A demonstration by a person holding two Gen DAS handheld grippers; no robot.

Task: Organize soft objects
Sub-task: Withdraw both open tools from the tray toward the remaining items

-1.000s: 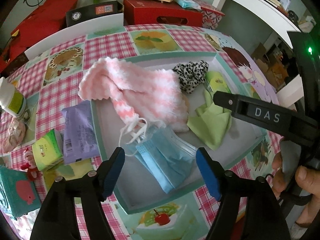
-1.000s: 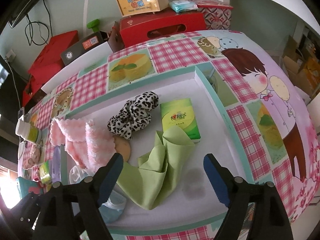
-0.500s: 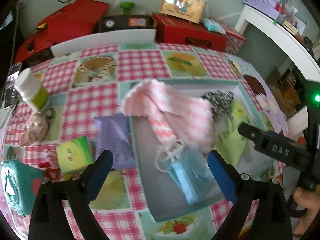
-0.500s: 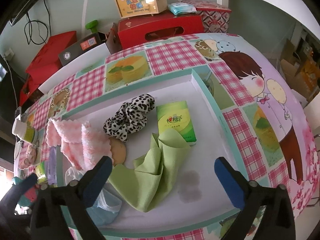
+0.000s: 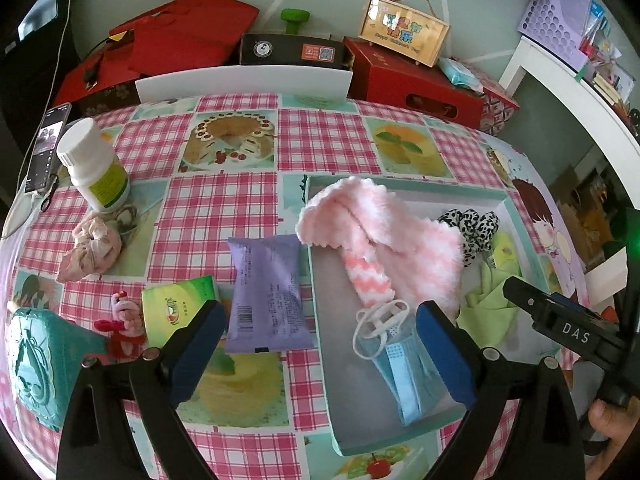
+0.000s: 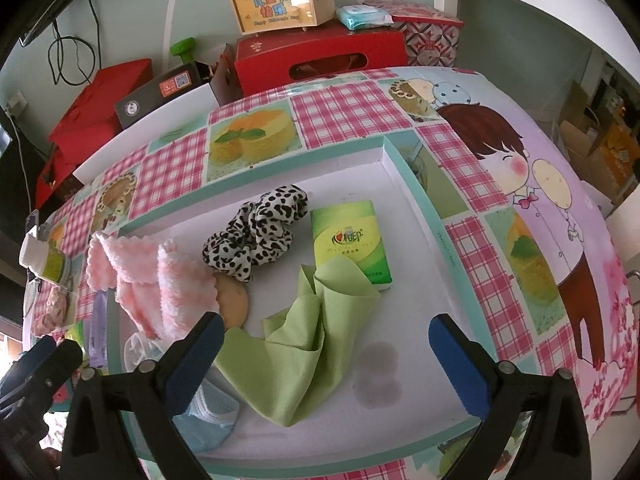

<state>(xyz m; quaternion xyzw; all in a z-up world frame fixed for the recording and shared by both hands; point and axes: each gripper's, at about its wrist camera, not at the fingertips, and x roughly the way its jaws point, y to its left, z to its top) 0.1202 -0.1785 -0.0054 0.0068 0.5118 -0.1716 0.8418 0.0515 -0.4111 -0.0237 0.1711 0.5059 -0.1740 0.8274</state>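
Both tools are hanging spread wide with nothing between their pads: the left gripper (image 5: 318, 338) at the lower middle of its view, over the seam between tablecloth and tray, and the right gripper (image 6: 326, 354) low in its own view, above the green cloth (image 6: 316, 340). The tray (image 5: 320, 320) is already holding the pink knitted cloth (image 5: 384, 240), the blue face mask (image 5: 404, 372), the spotted scrunchie (image 6: 256, 236) and a green tissue pack (image 6: 352, 240). Still lying outside, left of the tray, are the purple packet (image 5: 266, 292), a second tissue pack (image 5: 176, 304) and, further toward the left edge, the pink scrunchie (image 5: 94, 246). The risks are looking modest: the pink cloth is draping over the tray's near-left wall and could be dragged out by a passing finger; the mask's loops (image 5: 378, 318) are lying just beside the left tool's right pad and could be snagging on it; the slick packet might be slipping from a shallow pinch; reaching for the pink scrunchie might be tipping the white bottle (image 5: 94, 168) just above it.
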